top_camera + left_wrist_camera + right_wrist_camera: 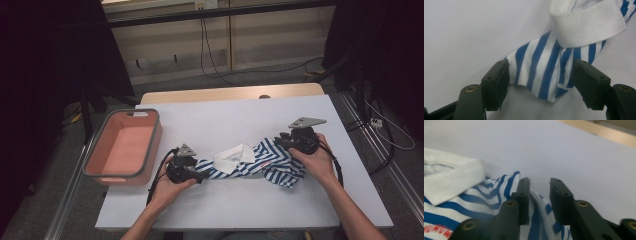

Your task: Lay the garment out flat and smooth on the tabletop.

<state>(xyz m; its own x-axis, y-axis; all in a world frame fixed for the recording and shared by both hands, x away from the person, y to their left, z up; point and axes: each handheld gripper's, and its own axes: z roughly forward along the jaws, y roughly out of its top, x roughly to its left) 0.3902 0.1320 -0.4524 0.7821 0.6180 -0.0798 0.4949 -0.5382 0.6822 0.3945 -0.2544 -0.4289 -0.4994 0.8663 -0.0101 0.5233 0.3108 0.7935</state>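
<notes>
A blue-and-white striped shirt [260, 162] with a white collar [232, 154] lies bunched and twisted across the middle of the white table [225, 120]. My left gripper [198, 175] is at its left end. In the left gripper view that gripper [540, 65] stands wide open, with the striped tip [544, 72] flat on the table between the jaws and the collar [586, 22] beyond. My right gripper [281, 143] is at the shirt's right end. In the right gripper view its jaws [539, 182] are nearly together with a fold of striped cloth [537, 207] between them.
A salmon basin with a grey rim [156, 142] sits at the table's left edge, with nothing in it. Bare white tabletop lies behind and in front of the shirt. Cables run over the floor beyond the table.
</notes>
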